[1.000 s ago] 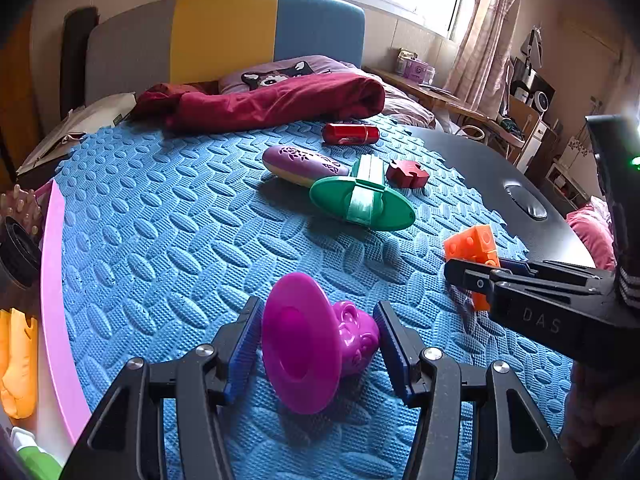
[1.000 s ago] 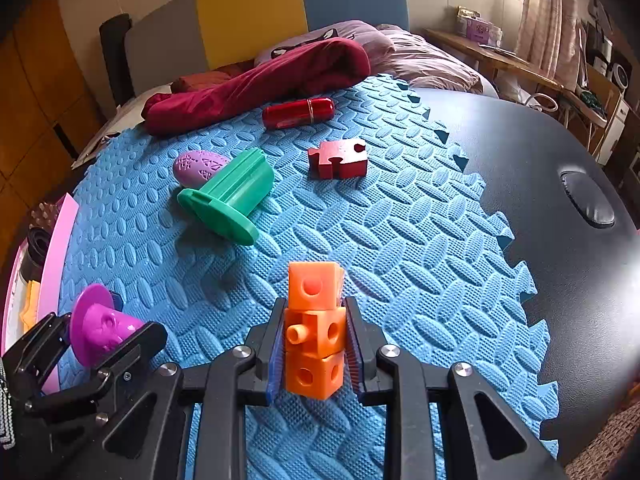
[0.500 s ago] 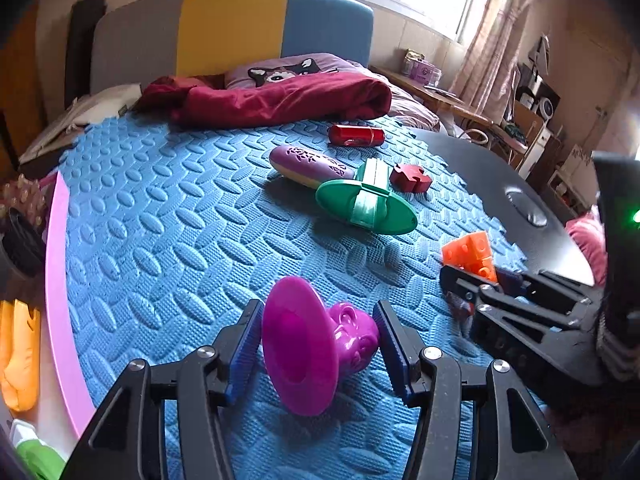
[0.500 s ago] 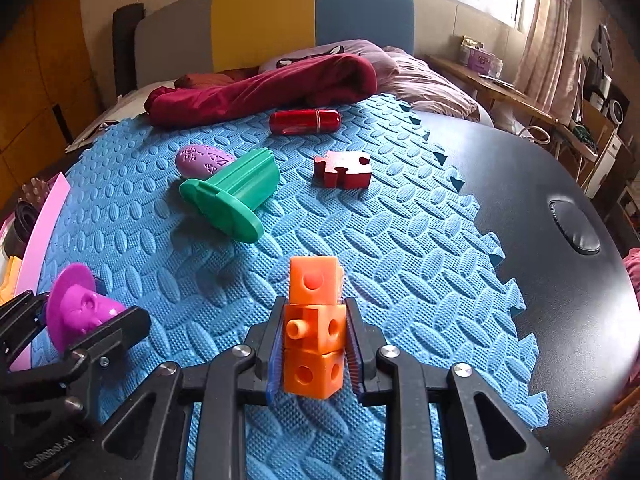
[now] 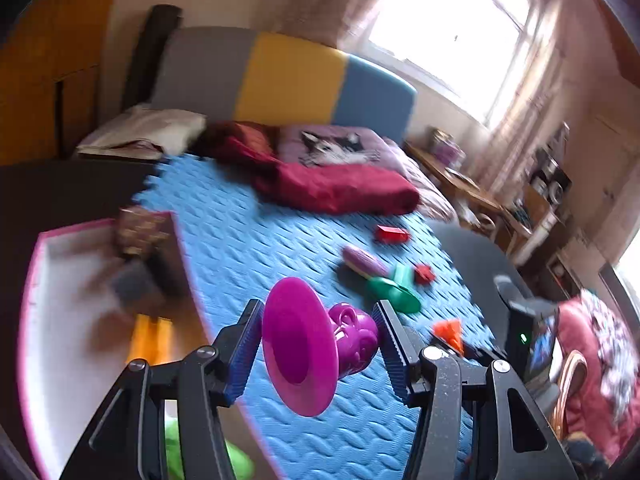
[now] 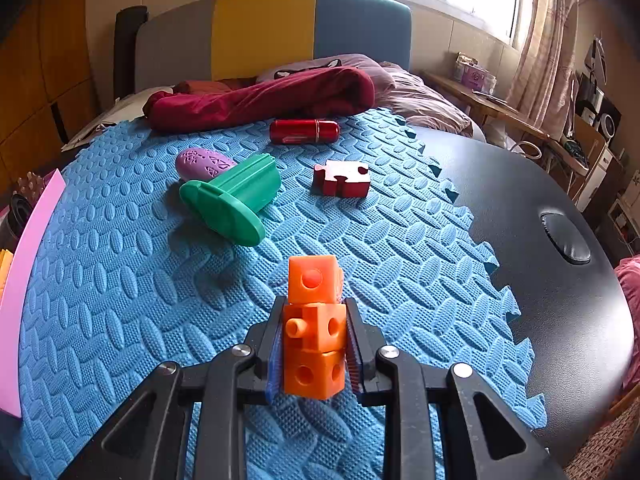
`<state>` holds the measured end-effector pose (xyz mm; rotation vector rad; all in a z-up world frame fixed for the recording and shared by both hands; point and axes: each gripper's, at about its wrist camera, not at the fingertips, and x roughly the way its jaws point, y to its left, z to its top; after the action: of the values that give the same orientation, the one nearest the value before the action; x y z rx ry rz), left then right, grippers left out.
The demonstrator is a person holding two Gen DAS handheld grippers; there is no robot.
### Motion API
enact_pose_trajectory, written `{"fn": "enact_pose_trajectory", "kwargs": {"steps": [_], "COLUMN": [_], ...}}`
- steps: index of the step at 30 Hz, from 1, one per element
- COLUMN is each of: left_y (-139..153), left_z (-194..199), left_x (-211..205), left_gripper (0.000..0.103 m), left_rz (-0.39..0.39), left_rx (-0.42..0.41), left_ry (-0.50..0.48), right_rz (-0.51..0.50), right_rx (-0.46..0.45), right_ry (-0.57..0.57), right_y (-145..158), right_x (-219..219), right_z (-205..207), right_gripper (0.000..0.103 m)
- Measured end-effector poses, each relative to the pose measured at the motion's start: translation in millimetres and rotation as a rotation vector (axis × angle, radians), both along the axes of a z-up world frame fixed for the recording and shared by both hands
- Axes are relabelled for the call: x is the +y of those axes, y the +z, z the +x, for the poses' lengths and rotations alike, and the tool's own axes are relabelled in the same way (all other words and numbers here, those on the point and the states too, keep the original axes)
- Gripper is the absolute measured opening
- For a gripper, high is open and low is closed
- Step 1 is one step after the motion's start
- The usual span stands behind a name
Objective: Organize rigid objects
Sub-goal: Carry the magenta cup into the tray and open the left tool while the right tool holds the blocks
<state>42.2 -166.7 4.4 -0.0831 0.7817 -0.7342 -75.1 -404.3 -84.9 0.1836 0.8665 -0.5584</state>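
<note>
My left gripper (image 5: 318, 320) is shut on a magenta toy (image 5: 298, 344) with a wide disc base and holds it in the air, above the left edge of the blue foam mat (image 5: 256, 248). The left wrist view is blurred by motion. My right gripper (image 6: 314, 320) is shut on a stack of three orange cubes (image 6: 312, 280) just above the mat (image 6: 120, 280); the same orange cubes (image 5: 450, 330) show at the right of the left wrist view. On the mat lie a green flanged toy (image 6: 232, 196), a purple oval (image 6: 202, 164), a red puzzle piece (image 6: 342, 178) and a red cylinder (image 6: 304, 131).
A pink-rimmed white tray (image 5: 36, 280) lies left of the mat and holds a brown spiky item (image 5: 142, 226), an orange piece (image 5: 150, 338) and a green one (image 5: 236, 462). A bare black tabletop (image 6: 540, 184) lies right of the mat. A dark red cloth (image 6: 260, 98) is heaped at the far edge.
My left gripper has lifted the magenta toy off the mat and swung left, so the tray now fills the left of its view. The right gripper has stayed put with the orange cubes.
</note>
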Motion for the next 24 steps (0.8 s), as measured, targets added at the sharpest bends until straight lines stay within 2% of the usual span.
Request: {"fn": "enact_pose_trajectory", "kwargs": {"steps": [4, 9, 15, 19, 21, 24], "left_y": [-0.3, -26.2, -47.0, -52.3, -56.3, -68.2], "left_z": [35.3, 86.1, 130.8, 149.2, 158.3, 170.0], "left_x": [49.0, 95.6, 109.3, 102.6, 95.3, 90.1], "left_gripper": [0.057, 0.057, 0.057, 0.057, 0.057, 0.057], "left_rz": [0.046, 0.097, 0.124, 0.137, 0.168, 0.207], "left_rx": [-0.004, 0.086, 0.144, 0.14, 0.122, 0.145], "left_ry": [0.144, 0.277, 0.332, 0.342, 0.357, 0.357], "right_rz": [-0.016, -0.024, -0.026, -0.027, -0.027, -0.029], "right_rx": [0.002, 0.005, 0.004, 0.004, 0.004, 0.003], "right_ry": [0.005, 0.007, 0.008, 0.008, 0.008, 0.008], "right_y": [-0.5, -0.9, -0.8, -0.9, -1.0, -1.1], "right_x": [2.2, 3.2, 3.0, 3.0, 3.0, 3.1], "right_z": [0.2, 0.6, 0.2, 0.1, 0.1, 0.1], "right_gripper": [0.025, 0.025, 0.025, 0.025, 0.025, 0.025]}}
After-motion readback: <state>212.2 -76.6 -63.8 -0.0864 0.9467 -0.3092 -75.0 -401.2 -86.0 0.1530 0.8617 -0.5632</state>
